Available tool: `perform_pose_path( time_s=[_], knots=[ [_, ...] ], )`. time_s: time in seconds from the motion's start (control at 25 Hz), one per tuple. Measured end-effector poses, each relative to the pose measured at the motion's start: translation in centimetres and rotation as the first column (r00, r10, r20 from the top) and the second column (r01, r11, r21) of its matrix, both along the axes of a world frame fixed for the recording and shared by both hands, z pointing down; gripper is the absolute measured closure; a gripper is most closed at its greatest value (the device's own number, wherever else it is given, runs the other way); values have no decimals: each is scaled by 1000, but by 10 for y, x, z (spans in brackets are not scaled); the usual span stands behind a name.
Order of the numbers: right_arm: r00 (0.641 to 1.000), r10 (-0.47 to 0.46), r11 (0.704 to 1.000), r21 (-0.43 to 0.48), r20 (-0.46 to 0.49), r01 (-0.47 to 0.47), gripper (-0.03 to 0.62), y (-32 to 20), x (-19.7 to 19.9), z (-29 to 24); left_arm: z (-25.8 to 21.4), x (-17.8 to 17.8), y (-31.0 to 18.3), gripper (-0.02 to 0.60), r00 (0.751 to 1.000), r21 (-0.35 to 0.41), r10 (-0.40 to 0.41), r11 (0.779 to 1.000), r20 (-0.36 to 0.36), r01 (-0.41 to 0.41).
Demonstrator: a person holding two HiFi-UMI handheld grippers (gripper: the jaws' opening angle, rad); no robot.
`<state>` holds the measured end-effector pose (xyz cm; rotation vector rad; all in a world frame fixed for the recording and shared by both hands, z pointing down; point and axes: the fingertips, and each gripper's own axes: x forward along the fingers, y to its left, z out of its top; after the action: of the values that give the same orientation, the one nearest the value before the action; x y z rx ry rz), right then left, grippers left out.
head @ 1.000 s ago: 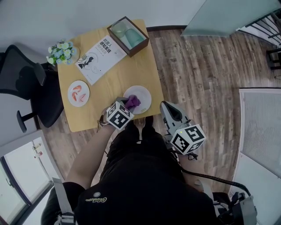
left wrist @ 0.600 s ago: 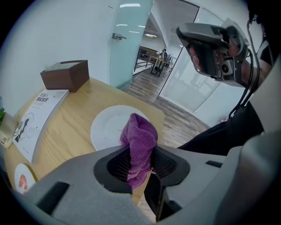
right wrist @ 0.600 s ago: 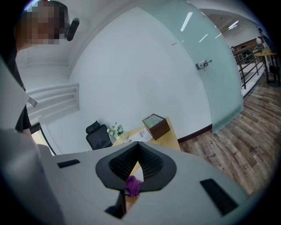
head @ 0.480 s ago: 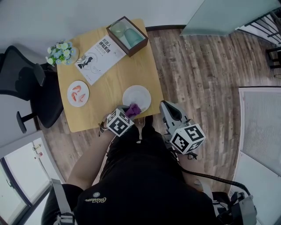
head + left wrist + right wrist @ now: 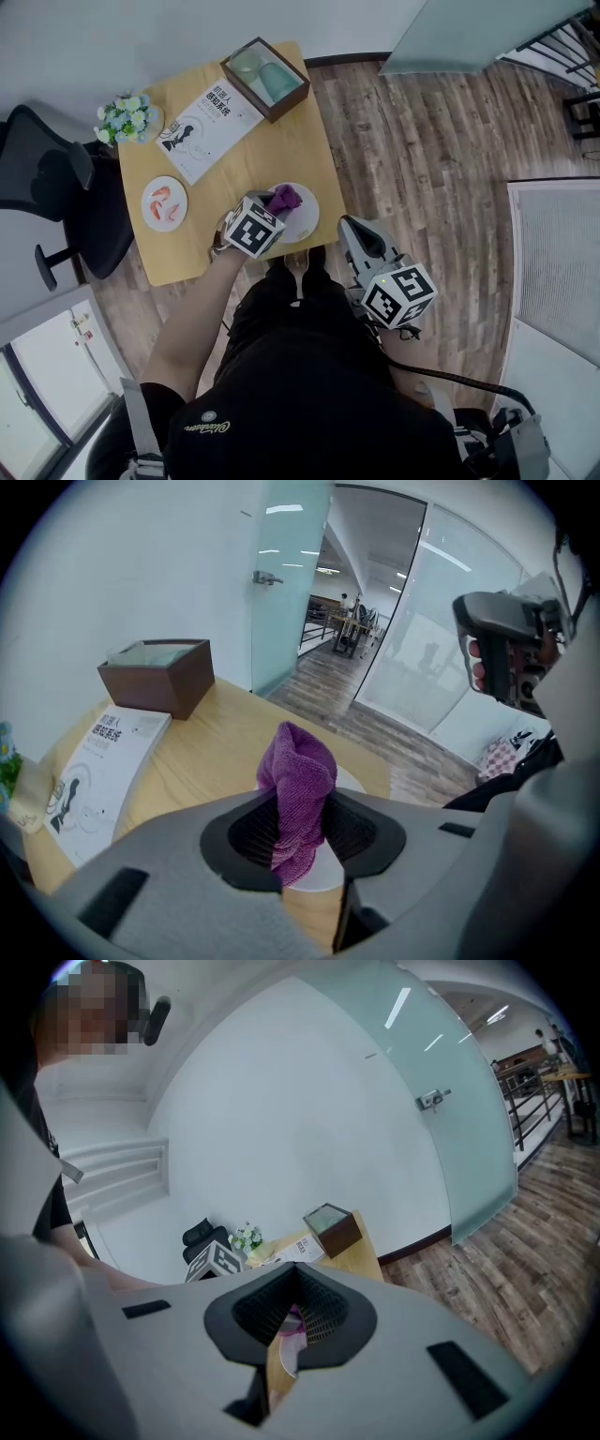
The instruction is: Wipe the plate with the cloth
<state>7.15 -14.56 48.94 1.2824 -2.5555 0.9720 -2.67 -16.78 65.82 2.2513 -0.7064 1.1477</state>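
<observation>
– Wood-plank floor (image 5: pixel 422 141) all round, and a small light wooden surface (image 5: pixel 272 155) set against a white wall. What lies on it?
– At the far corner a brown box (image 5: pixel 265 66), beside it a book (image 5: pixel 208 127), then a bunch of flowers (image 5: pixel 124 114) at the edge by the black chair (image 5: pixel 47 183). Nearer the person there is a small dish (image 5: pixel 147 202) with something pink-orange on it.
– And the plate?
– The white plate (image 5: pixel 305 223) sits at the near right corner of the surface, close to the edge.
– Where is the cloth?
– The purple cloth (image 5: pixel 285 197) is bunched in the left gripper (image 5: pixel 278 204), over the far-left part of the plate. Whether it presses on the plate I cannot tell.
– How do that gripper's fingers stand?
– In the left gripper view the fingers (image 5: pixel 249 833) are clamped on the cloth, which sticks up beyond them in a fold, and the plate shows just behind it.
– The other one?
– The right gripper (image 5: pixel 354 230) hangs off the surface, over the floor beside the person's legs, near the plate's corner. Its fingers (image 5: pixel 325 1313) meet at the tips with nothing held. Through the slit below them a sliver of plate and cloth shows.
</observation>
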Motion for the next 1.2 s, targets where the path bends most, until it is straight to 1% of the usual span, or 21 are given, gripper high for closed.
perform_pose_path(
  time_s=[0.2,0.28,0.52,0.76,1.0,1.2],
  knots=[
    [1000,20,1000,-7,-6,-20,594,3,8,3,11,7,-29,454,999,13,5,1000,38,-5],
    [1000,27,1000,-10,-8,-27,594,4,11,4,17,9,-31,454,999,8,10,1000,50,-10],
    [999,37,999,-15,-11,-37,594,5,16,6,20,11,-28,454,998,2,17,1000,53,-17],
    [1000,30,999,-15,-6,-30,594,4,13,6,17,15,-2,454,998,2,33,999,44,-33],
    [1000,24,1000,-12,-1,-24,594,3,9,5,17,19,37,454,998,-34,63,997,25,-62],
    [1000,19,1000,-13,-1,-19,594,3,7,6,14,15,61,454,999,-53,53,997,6,-53]
  ],
)
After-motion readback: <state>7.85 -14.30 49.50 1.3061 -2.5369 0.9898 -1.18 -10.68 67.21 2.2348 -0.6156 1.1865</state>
